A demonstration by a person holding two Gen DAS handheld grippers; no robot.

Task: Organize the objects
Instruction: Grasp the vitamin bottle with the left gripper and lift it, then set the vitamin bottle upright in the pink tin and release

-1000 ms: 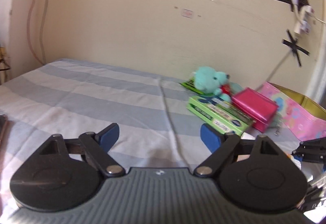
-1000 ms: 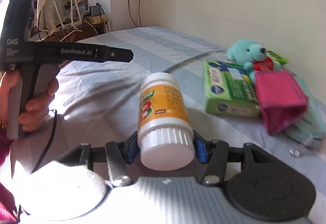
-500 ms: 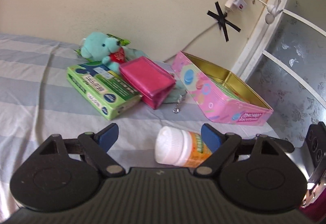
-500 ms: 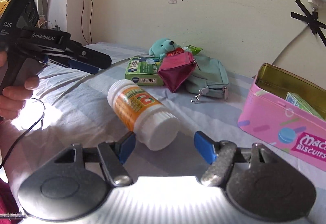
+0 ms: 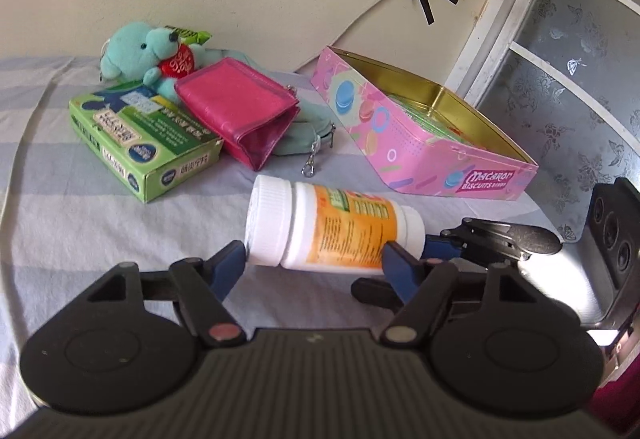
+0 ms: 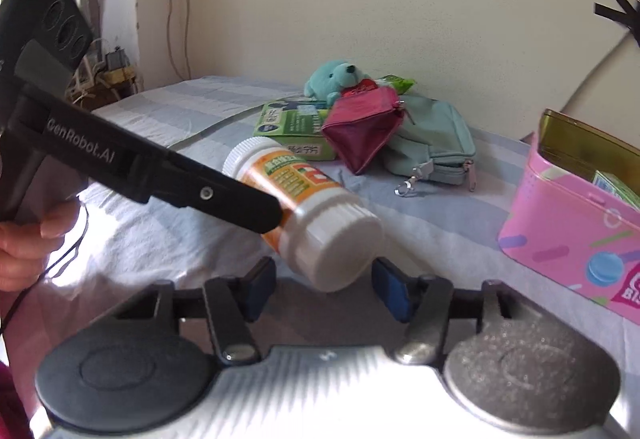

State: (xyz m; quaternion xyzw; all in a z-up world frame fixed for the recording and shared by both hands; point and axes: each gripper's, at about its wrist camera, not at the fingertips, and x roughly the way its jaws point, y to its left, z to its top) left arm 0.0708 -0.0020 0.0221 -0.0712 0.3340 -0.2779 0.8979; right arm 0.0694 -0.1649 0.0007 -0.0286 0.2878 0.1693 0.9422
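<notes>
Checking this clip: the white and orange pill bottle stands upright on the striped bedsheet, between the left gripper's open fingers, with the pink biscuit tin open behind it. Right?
Not quite. In the left wrist view the pill bottle lies on its side on the bedsheet, not upright. The rest holds: it sits between the left gripper's open fingers, and the pink biscuit tin is open behind it.

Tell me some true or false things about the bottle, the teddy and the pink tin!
1. The bottle lies on its side. True.
2. The tin has its lid on. False: it is open on top.
3. The teddy is blue-green with a red heart. True.
4. The right tongs squeeze the bottle. False: they are open, pads apart from it.
5. The pink purse sits inside the tin. False: it leans on the green box.
</notes>
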